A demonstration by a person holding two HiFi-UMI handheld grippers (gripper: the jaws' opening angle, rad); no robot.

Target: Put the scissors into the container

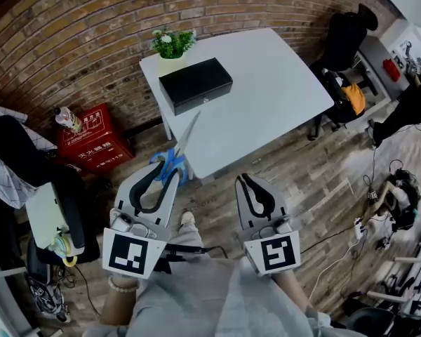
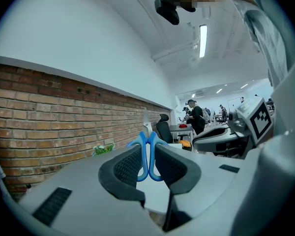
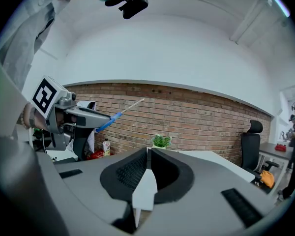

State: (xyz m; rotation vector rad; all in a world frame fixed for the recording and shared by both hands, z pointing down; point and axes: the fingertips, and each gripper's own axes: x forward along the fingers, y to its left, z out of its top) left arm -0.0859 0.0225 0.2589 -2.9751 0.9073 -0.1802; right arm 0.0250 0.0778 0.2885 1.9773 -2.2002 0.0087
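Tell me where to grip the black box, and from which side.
On the black box, probably its front long edge, from the near side: that edge faces the person and is clear; the potted plant stands by its far corner. The right tongs are shut and empty.

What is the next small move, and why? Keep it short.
Probably carry the left gripper, shut on the scissors, forward toward the black box on the white table: it hovers off the table's near corner, short of the box.
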